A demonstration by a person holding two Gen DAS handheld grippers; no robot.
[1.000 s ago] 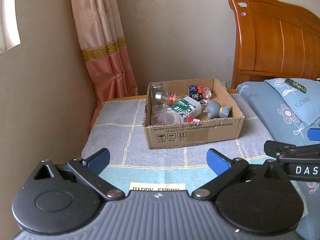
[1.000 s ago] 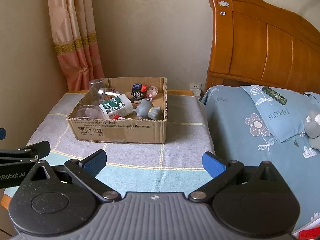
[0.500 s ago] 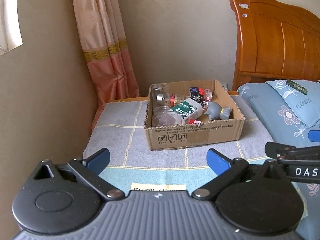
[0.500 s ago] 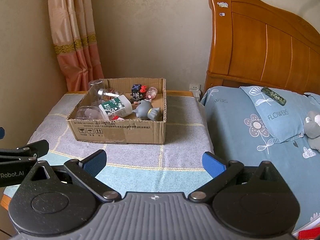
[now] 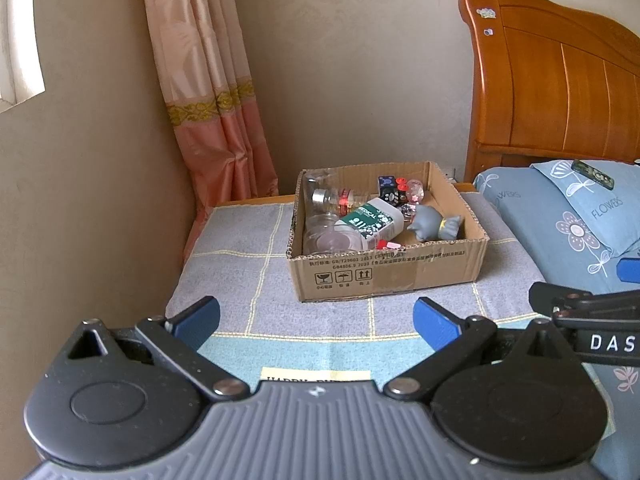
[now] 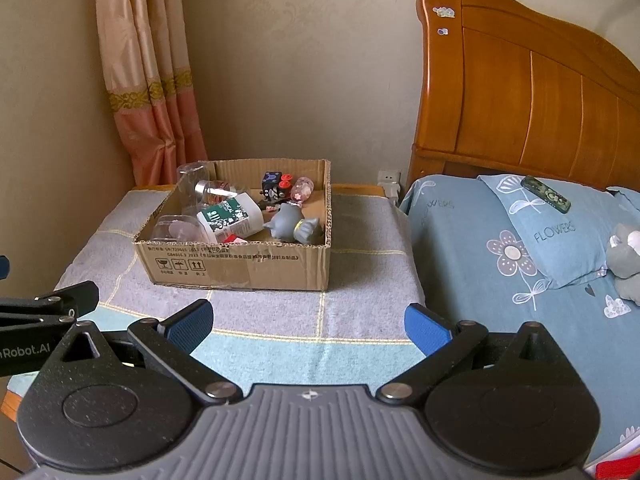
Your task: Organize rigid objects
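Left gripper (image 5: 316, 320): jaws spread wide, blue pads (image 5: 198, 322) facing each other with nothing between them, held level and pointing forward. Right gripper (image 6: 308, 326): likewise wide apart and empty, blue pads (image 6: 426, 328) clear. The two units sit side by side, each one's fingertip visible at the edge of the other's view.

My grippers have blue pads (image 5: 196, 320) on black arms. The box (image 6: 240, 268) is brown. In it I see a white and green bottle (image 6: 230, 216), a grey toy (image 6: 292, 226) and a black cube (image 6: 272, 188). The cloth (image 6: 360, 292) is grey with yellow lines. The pillow (image 6: 548, 232) is blue with white flowers. The curtain (image 6: 144, 80) is cream and pink.
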